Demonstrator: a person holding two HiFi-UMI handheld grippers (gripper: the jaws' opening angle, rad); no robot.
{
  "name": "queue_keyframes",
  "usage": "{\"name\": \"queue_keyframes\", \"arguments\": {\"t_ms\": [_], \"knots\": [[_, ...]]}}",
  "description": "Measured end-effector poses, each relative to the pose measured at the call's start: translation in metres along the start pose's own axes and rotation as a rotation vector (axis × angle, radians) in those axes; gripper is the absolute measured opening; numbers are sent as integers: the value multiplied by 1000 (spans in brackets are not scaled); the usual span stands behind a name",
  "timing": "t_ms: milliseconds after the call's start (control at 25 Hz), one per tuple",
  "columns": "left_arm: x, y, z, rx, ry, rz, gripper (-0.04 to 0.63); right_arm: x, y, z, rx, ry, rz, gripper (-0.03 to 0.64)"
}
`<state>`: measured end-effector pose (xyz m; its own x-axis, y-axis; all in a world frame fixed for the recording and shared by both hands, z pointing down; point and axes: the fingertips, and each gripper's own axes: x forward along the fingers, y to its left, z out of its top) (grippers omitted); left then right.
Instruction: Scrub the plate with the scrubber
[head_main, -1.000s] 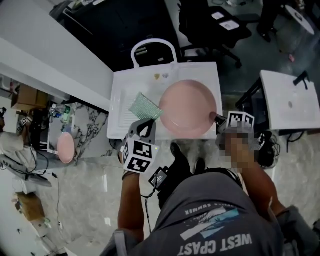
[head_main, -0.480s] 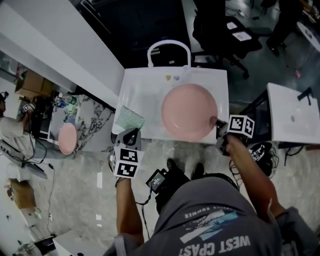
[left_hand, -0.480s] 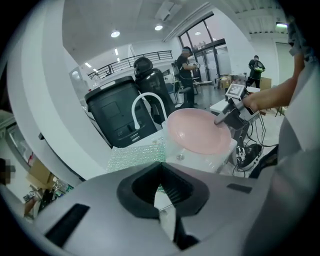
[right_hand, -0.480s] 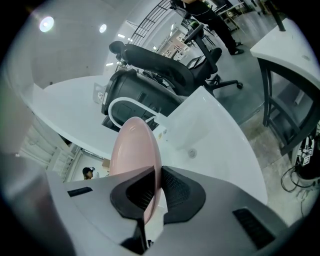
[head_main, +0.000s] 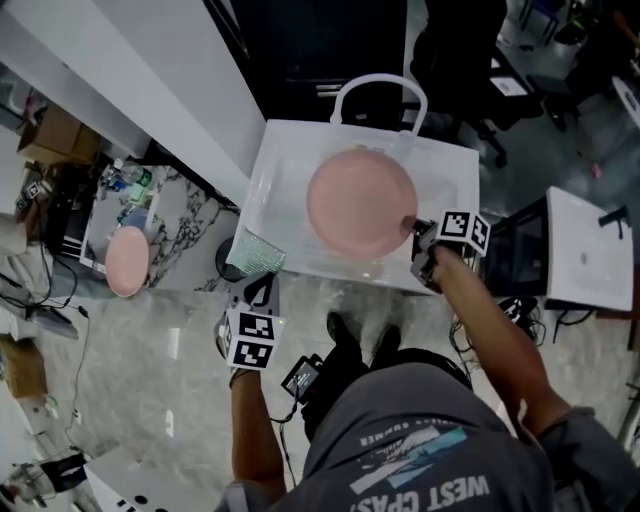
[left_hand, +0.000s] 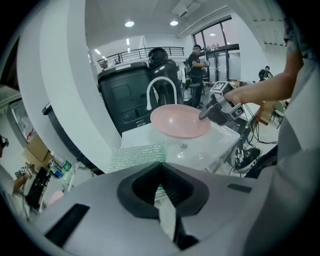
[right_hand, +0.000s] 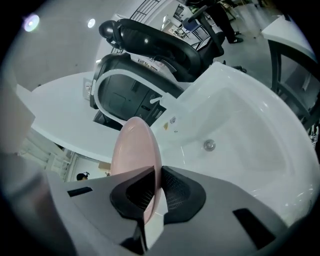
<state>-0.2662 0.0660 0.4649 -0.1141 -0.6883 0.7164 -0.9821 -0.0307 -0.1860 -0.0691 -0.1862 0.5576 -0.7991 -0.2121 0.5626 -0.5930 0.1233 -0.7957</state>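
The right gripper (head_main: 412, 228) is clamped narrow on the near right rim of the pink plate (head_main: 360, 200), and its own view shows the rim edge-on between the two dark pads (right_hand: 172, 192). The plate hangs above the basin of the white sink (head_main: 275, 165), closer to the far edge, where the white looped faucet (head_main: 378, 85) stands, and it covers most of the basin's middle. The left gripper (head_main: 262, 284) has its jaws pinched almost together on the near edge of the green scrubber (head_main: 255, 252). The glittery pad sticks out ahead of the jaws. The scrubber sits at the sink's near left corner, out over the left edge rather than over the basin, and is well apart from the plate. In the right gripper view the drain (right_hand: 209, 145) shows bare in the basin floor to the right of the plate. A second pink plate (head_main: 127, 260) lies on a marbled surface (head_main: 190, 245) off to the left of the sink.
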Motion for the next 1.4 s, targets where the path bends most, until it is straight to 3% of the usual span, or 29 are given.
{"name": "queue_keyframes", "arguments": {"t_ms": [640,1080,1400], "knots": [[36,47,-58,-94,40,-110,6,166,4,-21,125,67,-200,44],[67,51,-73,-98,76,-182,6,212,-17,-31,152,59,-285,48],[89,39,-78,-94,113,-227,6,221,-29,-42,149,103,-298,48]]}}
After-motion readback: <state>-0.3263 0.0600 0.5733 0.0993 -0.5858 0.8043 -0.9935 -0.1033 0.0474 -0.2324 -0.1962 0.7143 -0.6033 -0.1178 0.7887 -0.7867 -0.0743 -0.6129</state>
